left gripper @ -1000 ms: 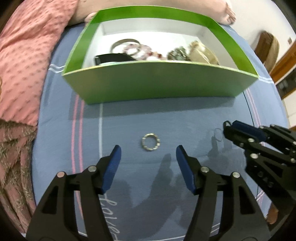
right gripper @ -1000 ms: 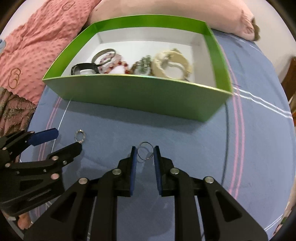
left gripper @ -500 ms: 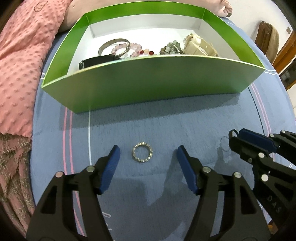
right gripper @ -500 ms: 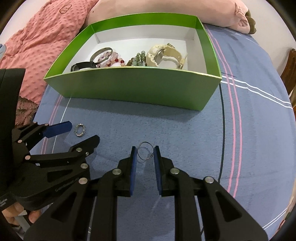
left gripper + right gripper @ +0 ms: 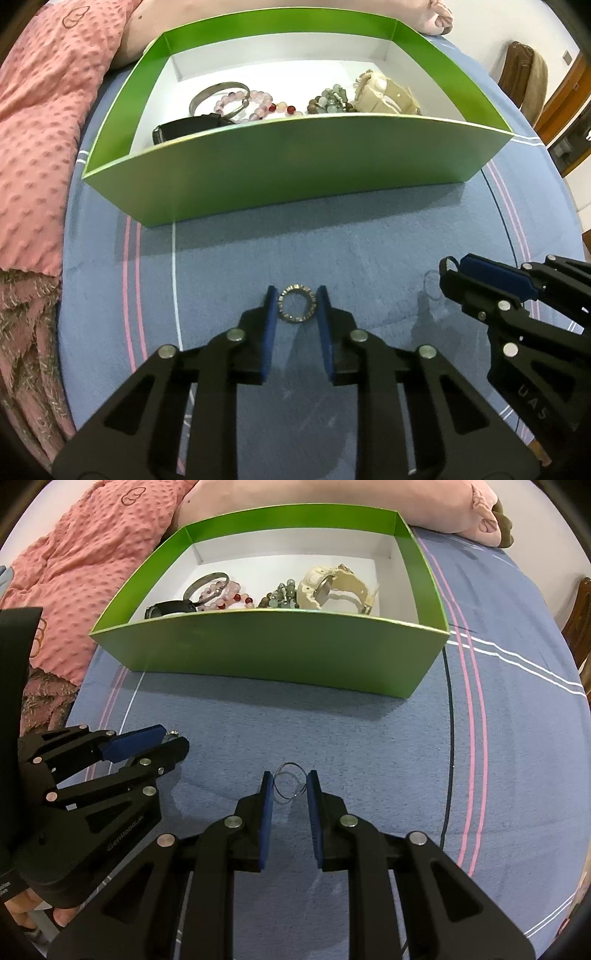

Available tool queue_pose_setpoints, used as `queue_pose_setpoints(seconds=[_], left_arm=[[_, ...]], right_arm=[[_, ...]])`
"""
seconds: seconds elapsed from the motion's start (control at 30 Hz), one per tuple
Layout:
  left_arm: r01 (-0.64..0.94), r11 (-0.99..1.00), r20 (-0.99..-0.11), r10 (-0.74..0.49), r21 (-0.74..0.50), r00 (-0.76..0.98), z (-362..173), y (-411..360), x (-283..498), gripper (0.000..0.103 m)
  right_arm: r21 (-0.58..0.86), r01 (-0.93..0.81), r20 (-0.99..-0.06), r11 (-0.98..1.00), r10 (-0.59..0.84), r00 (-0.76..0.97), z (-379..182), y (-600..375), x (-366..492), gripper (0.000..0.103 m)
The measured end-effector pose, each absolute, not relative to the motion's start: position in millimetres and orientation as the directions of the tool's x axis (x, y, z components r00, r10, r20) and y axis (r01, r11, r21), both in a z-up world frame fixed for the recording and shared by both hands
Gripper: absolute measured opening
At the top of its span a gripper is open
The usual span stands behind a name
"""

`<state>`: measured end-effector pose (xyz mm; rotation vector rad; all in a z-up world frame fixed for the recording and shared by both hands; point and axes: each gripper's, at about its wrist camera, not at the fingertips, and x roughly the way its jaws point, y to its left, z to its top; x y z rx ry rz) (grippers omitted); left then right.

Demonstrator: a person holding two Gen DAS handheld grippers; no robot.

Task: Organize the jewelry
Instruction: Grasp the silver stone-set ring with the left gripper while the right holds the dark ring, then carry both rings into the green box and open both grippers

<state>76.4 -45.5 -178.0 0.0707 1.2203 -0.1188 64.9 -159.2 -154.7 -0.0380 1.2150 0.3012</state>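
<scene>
Left gripper (image 5: pixel 296 298) closing around studded silver ring (image 5: pixel 297 303) on blue cloth (image 5: pixel 332 251); right gripper (image 5: pixel 290 781) pinching thin wire hoop (image 5: pixel 290 783); squeeze gently, lift straight toward green box (image 5: pixel 295 173).

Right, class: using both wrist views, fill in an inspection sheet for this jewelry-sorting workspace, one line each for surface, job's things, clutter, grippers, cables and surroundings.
Surface: blue cloth with pink and white stripes.
Job's things: studded ring and thin wire hoop on the cloth; green box holds a metal bangle, pink bead bracelet, black band, green bead bracelet and cream watch.
Clutter: nothing seen.
Grippers: left gripper closing, its jaws either side of the studded ring, pads at its edges; right gripper narrowed around the wire hoop, which spans the pads.
Cables: nothing seen.
Surroundings: pink dotted blanket, pink pillow, wooden furniture.
</scene>
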Motion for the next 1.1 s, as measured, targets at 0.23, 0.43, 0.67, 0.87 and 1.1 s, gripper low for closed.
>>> queue_pose_setpoints(seconds=[0.23, 0.43, 0.67, 0.87, 1.1], left_arm=[[0.112, 0.994, -0.93, -0.053, -0.012, 0.364, -166, -30, 65, 0.021], [0.104, 0.994, -0.925, -0.054, -0.017, 0.376, -156, -28, 52, 0.021], [0.092, 0.996, -0.909, -0.045, -0.007, 0.414, -137, -25, 45, 0.021], [0.085, 0.996, -0.893, -0.038, 0.0, 0.448, -121, -26, 43, 0.021], [0.078, 0.997, -0.882, -0.04, -0.003, 0.47, -108, -22, 41, 0.021]], right_arm=[[0.132, -0.257, -0.923, 0.957, 0.214, 0.32, -150, -158, 64, 0.018], [0.131, -0.263, -0.919, 0.956, 0.217, 0.329, -144, -157, 62, 0.018], [0.13, -0.275, -0.912, 0.952, 0.224, 0.343, -137, -153, 61, 0.018], [0.128, -0.285, -0.902, 0.95, 0.231, 0.364, -125, -151, 61, 0.018], [0.131, -0.291, -0.895, 0.948, 0.239, 0.376, -118, -150, 59, 0.018]])
